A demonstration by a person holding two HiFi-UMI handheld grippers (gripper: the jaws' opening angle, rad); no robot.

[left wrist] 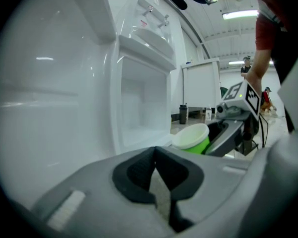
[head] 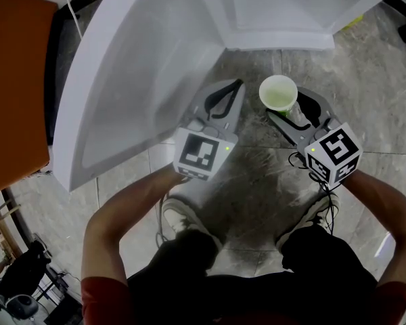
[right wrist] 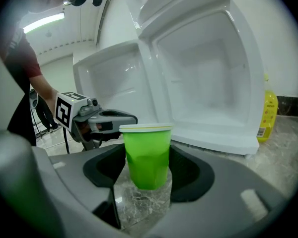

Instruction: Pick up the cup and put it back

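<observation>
The right gripper (head: 292,111) is partly open, its black padded jaws clamped on both sides of the cup (right wrist: 146,152), which stands upright between them, clear of the veined grey marble floor (right wrist: 139,202). The cup is smooth green plastic, tapered, with a pale rim. The left gripper (left wrist: 157,175) beside it is closed tip to tip and empty, near the glossy white fridge door (left wrist: 49,108).
</observation>
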